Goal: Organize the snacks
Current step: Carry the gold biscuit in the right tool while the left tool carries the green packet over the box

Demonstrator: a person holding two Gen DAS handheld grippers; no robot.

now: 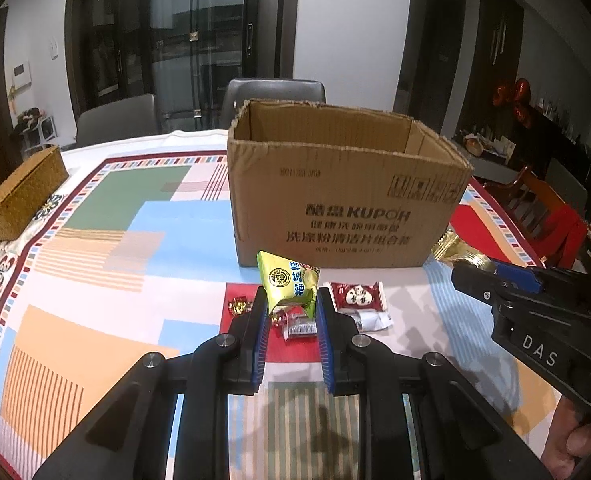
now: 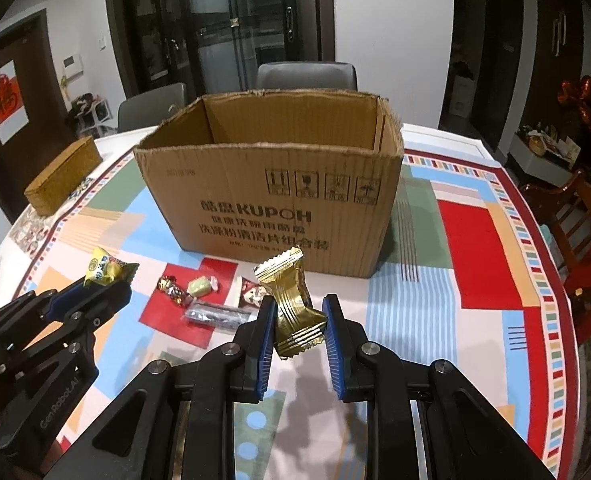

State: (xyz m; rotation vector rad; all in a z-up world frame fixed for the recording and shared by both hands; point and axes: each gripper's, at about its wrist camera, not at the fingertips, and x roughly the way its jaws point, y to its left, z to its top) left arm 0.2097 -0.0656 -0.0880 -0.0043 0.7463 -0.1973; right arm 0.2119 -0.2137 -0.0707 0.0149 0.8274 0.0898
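Observation:
An open cardboard box [image 1: 347, 200] stands on the table; it also shows in the right wrist view [image 2: 279, 196]. My left gripper [image 1: 289, 300] is shut on a green snack packet [image 1: 289, 284], held above the table in front of the box. My right gripper [image 2: 298, 308] is shut on a gold foil snack [image 2: 291, 304], also in front of the box. In the left wrist view the right gripper [image 1: 475, 276] is at the right with the gold snack [image 1: 455, 250]. Several small snacks lie on the table: a red packet [image 1: 359, 296], wrapped candies [image 2: 171, 286] and a silver packet [image 2: 215, 316].
A woven basket [image 1: 23, 194] sits at the table's far left. Grey chairs [image 1: 273, 94] stand behind the table, a wooden chair [image 2: 579, 220] at the right. The patterned tablecloth [image 1: 107, 264] covers the round table.

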